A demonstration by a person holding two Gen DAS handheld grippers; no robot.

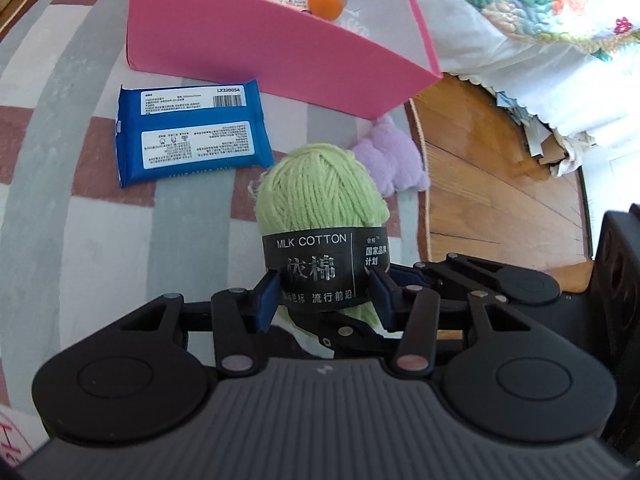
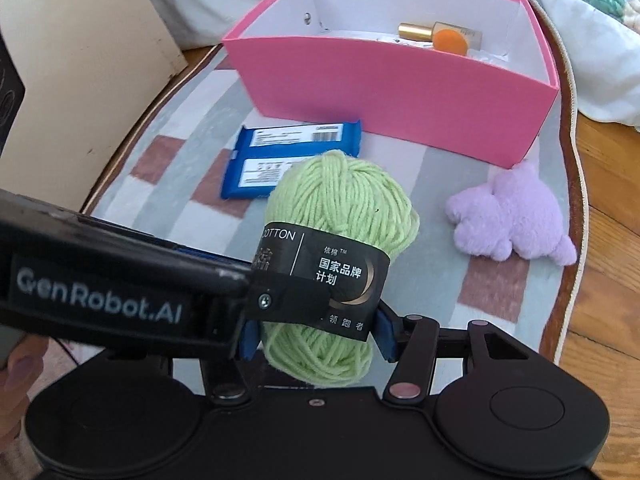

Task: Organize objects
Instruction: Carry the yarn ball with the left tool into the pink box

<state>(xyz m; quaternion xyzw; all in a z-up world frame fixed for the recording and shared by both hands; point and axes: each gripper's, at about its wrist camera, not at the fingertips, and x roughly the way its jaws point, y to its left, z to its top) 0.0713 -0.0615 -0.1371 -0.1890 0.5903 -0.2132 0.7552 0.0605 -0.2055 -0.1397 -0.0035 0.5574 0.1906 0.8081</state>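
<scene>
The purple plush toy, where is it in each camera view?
Left wrist view: the purple plush toy sits right of centre, partly hidden behind the green yarn ball.
Right wrist view: the toy lies in full sight at middle right on the striped mat.
Shared landmark: the pink box, just beyond the toy in both.

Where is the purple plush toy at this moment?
In the right wrist view the purple plush toy lies on the striped rug, right of the green yarn skein, just in front of the pink box at its right corner.
</scene>
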